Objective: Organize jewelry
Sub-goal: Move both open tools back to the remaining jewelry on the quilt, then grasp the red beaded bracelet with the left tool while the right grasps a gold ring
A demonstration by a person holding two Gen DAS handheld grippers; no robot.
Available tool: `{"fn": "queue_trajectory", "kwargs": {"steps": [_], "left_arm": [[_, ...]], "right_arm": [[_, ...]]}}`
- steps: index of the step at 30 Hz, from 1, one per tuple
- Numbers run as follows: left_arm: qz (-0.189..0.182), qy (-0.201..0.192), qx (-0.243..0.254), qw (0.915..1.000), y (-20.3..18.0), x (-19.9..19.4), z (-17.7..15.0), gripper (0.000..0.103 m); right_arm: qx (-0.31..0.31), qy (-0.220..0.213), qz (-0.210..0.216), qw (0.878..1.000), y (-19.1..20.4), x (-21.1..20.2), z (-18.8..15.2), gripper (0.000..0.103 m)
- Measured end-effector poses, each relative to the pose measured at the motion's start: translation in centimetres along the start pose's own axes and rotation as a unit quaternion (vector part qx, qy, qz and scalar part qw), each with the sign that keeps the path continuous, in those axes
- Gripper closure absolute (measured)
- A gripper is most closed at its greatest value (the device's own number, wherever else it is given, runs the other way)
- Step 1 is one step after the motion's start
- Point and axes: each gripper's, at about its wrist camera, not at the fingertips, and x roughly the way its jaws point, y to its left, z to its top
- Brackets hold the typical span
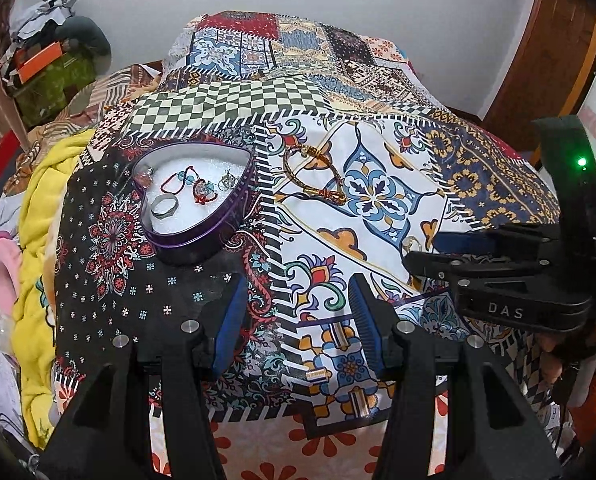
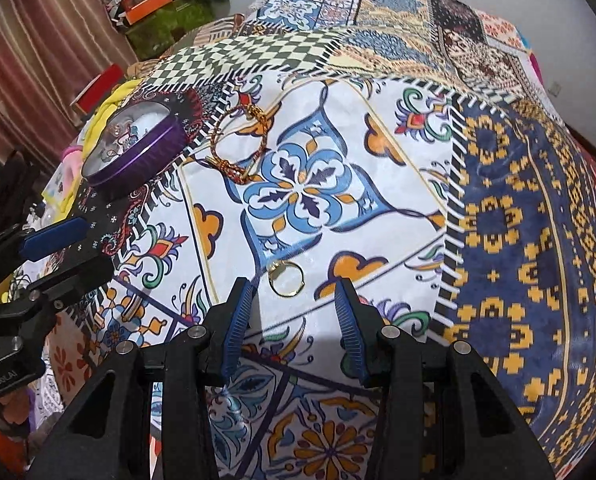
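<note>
Right wrist: one gold ring [image 2: 286, 278], one braided bracelet [image 2: 234, 142]

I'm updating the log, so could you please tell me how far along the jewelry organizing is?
Done: several pieces, a silver ring among them, lie in the heart-shaped tin. In hand: nothing; the open right hand-held gripper points at a gold ring on the bedspread. Left: that ring and the braided bracelet.

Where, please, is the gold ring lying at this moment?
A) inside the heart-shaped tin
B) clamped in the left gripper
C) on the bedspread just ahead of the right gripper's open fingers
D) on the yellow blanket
C: the gold ring lies on the bedspread just beyond the open right gripper, untouched.
</note>
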Motion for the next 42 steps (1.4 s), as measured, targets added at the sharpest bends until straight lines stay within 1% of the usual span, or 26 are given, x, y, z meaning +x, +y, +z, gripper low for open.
{"fn": "queue_trajectory", "kwargs": {"steps": [1, 4, 6, 9, 10, 12, 18, 22, 27, 30, 32, 33, 34, 35, 36, 37, 38, 39, 40, 42], "left_arm": [[0.000, 0.001, 0.000, 1.0000, 0.1, 0.2, 0.1, 0.052], [0.001, 0.006, -0.001, 1.0000, 0.2, 0.8, 0.3, 0.052], [-0.001, 0.008, -0.003, 1.0000, 0.2, 1.0, 0.4, 0.052], [-0.003, 0.008, -0.003, 1.0000, 0.0, 1.3, 0.7, 0.052], [-0.003, 0.008, -0.001, 1.0000, -0.1, 1.4, 0.9, 0.052], [-0.003, 0.007, 0.001, 1.0000, -0.3, 1.6, 1.3, 0.052], [-0.009, 0.007, 0.007, 0.9999, -1.4, 3.1, 3.4, 0.052], [-0.007, 0.011, 0.011, 0.9998, -2.1, 4.7, 4.7, 0.052], [-0.002, 0.027, 0.022, 0.9994, -2.9, 7.3, 6.0, 0.052], [0.007, 0.037, 0.031, 0.9988, -3.1, 8.9, 6.3, 0.052], [0.015, 0.036, 0.035, 0.9986, -3.2, 9.6, 6.5, 0.052], [0.018, 0.033, 0.037, 0.9986, -3.3, 9.8, 6.6, 0.052], [0.019, 0.032, 0.038, 0.9986, -3.3, 10.0, 6.8, 0.052], [0.018, 0.032, 0.040, 0.9985, -3.3, 10.1, 6.9, 0.053], [0.019, 0.029, 0.043, 0.9985, -3.4, 10.1, 7.0, 0.065], [0.021, 0.029, 0.046, 0.9983, -3.3, 10.2, 7.1, 0.067], [0.018, 0.028, 0.046, 0.9984, -3.2, 10.2, 7.1, 0.070], [0.016, 0.026, 0.046, 0.9984, -3.0, 10.1, 7.1, 0.077], [0.016, 0.026, 0.048, 0.9984, -2.9, 10.1, 7.2, 0.078], [0.010, 0.025, 0.047, 0.9985, -2.7, 10.0, 7.1, 0.083]], "right_arm": [[-0.004, -0.002, 0.000, 1.000, 0.1, 0.0, 0.0, 0.068], [-0.013, -0.002, -0.012, 1.000, 0.5, 0.3, 0.2, 0.087], [-0.020, -0.005, -0.016, 1.000, 0.8, 0.2, 0.2, 0.087], [-0.025, -0.009, -0.011, 1.000, 0.9, 0.0, 0.2, 0.089], [-0.023, -0.012, -0.007, 1.000, 0.8, -0.1, 0.2, 0.098], [-0.018, -0.019, -0.002, 1.000, 0.4, -0.6, 0.4, 0.098], [-0.003, -0.057, -0.005, 0.998, -1.5, -3.0, 1.0, 0.098], [0.008, -0.076, -0.013, 0.997, -2.8, -4.4, 1.0, 0.098], [0.018, -0.093, -0.024, 0.995, -3.8, -5.4, 1.1, 0.098], [0.019, -0.091, -0.021, 0.995, -4.0, -5.5, 1.2, 0.098], [0.026, -0.090, -0.014, 0.996, -4.4, -5.5, 1.2, 0.098], [0.031, -0.082, -0.005, 0.996, -4.6, -5.3, 1.2, 0.097], [0.036, -0.072, 0.005, 0.997, -4.8, -5.0, 1.2, 0.093], [0.040, -0.064, 0.015, 0.997, -4.9, -4.8, 1.1, 0.091], [0.047, -0.056, 0.028, 0.997, -5.1, -4.5, 1.0, 0.085], [0.052, -0.053, 0.036, 0.997, -5.2, -4.4, 0.9, 0.079], [0.055, -0.050, 0.042, 0.996, -5.2, -4.2, 0.7, 0.075], [0.056, -0.049, 0.044, 0.996, -5.1, -4.1, 0.6, 0.070], [0.053, -0.048, 0.042, 0.997, -4.9, -4.0, 0.5, 0.068], [0.049, -0.044, 0.040, 0.997, -4.5, -3.8, 0.3, 0.066]]}}
